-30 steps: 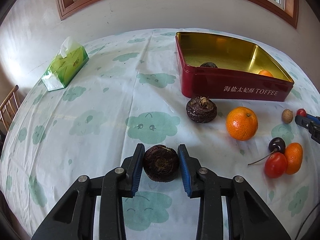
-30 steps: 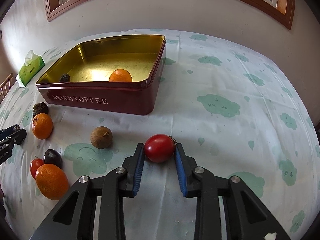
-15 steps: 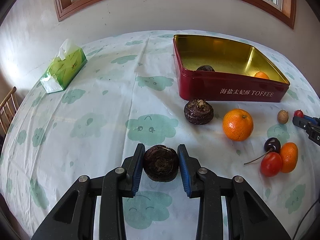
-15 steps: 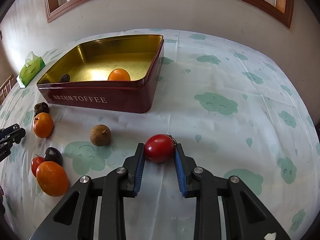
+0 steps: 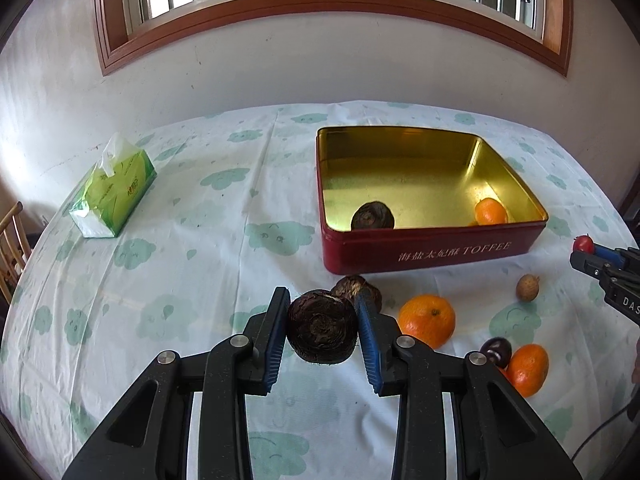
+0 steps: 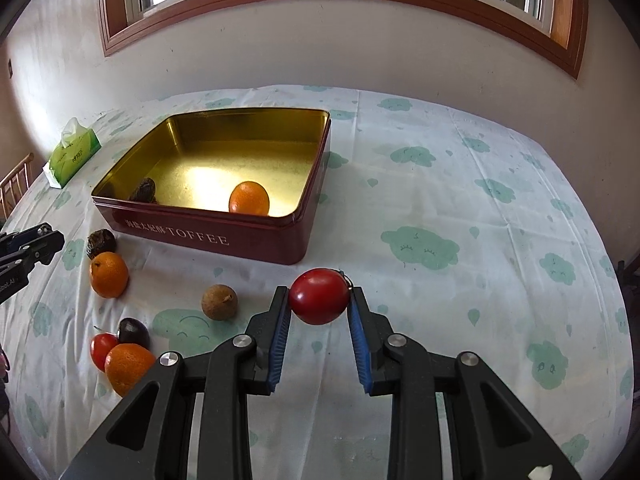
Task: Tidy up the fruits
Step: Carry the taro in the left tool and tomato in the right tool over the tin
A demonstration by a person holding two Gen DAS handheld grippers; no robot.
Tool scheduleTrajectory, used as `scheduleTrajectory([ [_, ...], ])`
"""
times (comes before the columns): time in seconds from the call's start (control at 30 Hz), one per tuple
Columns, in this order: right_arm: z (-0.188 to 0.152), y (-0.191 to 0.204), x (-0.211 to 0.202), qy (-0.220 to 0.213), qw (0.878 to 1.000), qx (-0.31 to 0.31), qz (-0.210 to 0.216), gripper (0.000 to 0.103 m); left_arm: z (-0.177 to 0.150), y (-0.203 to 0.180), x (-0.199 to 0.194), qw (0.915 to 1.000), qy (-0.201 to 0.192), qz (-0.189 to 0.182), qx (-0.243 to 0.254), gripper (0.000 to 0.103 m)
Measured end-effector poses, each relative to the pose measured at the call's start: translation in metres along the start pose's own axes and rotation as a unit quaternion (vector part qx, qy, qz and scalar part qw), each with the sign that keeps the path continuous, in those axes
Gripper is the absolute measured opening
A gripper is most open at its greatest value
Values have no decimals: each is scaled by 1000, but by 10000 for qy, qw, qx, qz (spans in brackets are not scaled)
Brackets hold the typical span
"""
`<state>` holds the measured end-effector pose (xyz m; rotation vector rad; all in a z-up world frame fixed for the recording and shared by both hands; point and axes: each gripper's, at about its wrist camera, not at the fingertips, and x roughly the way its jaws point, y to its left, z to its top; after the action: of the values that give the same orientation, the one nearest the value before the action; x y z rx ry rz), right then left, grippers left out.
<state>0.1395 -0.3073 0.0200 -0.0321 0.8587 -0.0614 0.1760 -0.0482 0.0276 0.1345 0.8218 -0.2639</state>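
each gripper is closed on a fruit, apparently bound for the red tin (image 5: 432, 254) at upper right: the left gripper (image 5: 322, 330) pinches a dark water chestnut (image 5: 321, 330), the right gripper (image 6: 319, 310) a red tomato (image 6: 319, 296).

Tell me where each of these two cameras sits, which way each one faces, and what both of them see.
Left wrist view: sits behind the left tool, faces the window wall; its black arms show, shut on a dark water chestnut.
Right wrist view: sits behind the right tool, same facing, from farther right; it grips a red tomato.
Shared: the red tin, tissue box, loose oranges, and each other's tool at the frame edge.
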Motion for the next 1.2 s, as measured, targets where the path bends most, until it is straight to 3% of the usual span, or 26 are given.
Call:
scheduleTrajectory([
  [0.23, 29, 12, -8, -239, 9995, -143, 124, 27, 36, -11, -1, 9995, -299, -26, 113, 34],
  [0.53, 57, 28, 9, -265, 9989, -313, 247, 27, 67, -21, 29, 9996, -183, -162, 130, 34],
  [1.2, 73, 51, 58, 58, 9981, -481, 391, 27, 71, -33, 83, 9993, 278, -237, 91, 34],
])
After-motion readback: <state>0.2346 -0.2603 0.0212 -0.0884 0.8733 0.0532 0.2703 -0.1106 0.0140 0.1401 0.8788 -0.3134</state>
